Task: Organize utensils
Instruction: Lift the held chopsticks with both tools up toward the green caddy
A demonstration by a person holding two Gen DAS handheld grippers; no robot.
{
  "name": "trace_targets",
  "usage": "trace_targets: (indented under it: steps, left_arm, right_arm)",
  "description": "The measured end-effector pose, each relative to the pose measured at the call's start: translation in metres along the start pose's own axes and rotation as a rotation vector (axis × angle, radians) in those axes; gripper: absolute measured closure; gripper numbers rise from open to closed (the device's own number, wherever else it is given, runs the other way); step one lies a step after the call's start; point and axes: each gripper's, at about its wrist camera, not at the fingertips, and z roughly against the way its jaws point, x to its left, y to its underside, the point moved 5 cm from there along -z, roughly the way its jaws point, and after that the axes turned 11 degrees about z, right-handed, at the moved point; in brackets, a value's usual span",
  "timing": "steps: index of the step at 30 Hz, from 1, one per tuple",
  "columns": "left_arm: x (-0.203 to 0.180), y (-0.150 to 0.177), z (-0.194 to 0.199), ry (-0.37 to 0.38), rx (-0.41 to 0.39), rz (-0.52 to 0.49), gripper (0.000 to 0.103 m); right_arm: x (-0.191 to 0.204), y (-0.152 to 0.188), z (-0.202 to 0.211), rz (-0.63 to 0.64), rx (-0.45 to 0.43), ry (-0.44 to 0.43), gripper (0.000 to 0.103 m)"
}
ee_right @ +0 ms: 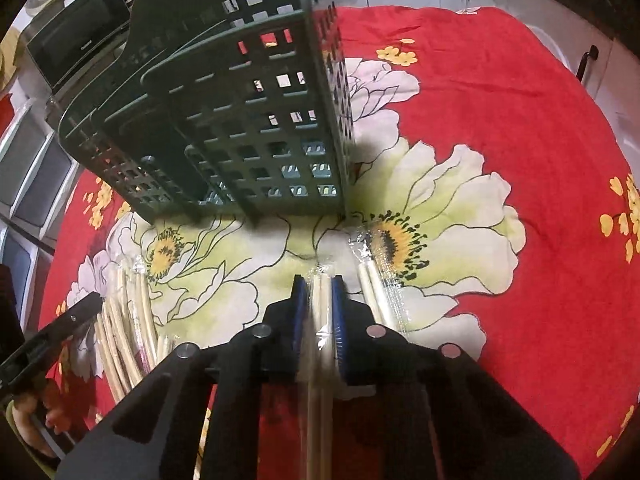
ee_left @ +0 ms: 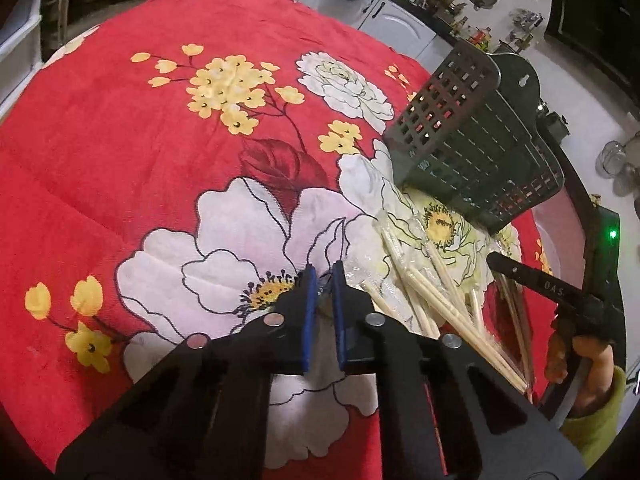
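Observation:
A dark green perforated utensil basket (ee_left: 472, 140) (ee_right: 240, 120) stands on the red floral cloth (ee_left: 120, 120). Several pairs of wooden chopsticks in clear wrappers (ee_left: 436, 300) (ee_right: 124, 320) lie in a loose pile in front of it. My left gripper (ee_left: 323, 280) is shut just left of that pile, low over the cloth. Clear wrapper reaches its tips, but I cannot tell whether any is caught. My right gripper (ee_right: 322, 284) is shut on one wrapped pair of chopsticks (ee_right: 321, 312), which runs back between the pads. Another wrapped pair (ee_right: 380, 292) lies just right of it.
The basket's tall back plate with a hanging hole (ee_left: 524, 80) rises behind it. White cabinets (ee_left: 384, 12) and a dark oven (ee_right: 76, 48) stand beyond the table. A hand (ee_left: 588, 360) in a green sleeve holds the right gripper.

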Motion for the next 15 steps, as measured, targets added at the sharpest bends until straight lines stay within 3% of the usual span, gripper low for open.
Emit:
trace_targets:
  steps: [8,15]
  left_arm:
    - [-0.004,0.0,0.006,0.083,0.008,-0.011,0.101]
    - [-0.028,-0.005,0.031,0.135,-0.036,-0.074,0.101]
  right_arm:
    - [-0.003,0.001,0.016,0.014,-0.039,-0.032,0.092]
    - [0.017,-0.001,0.039,0.069,-0.119,-0.08,0.092]
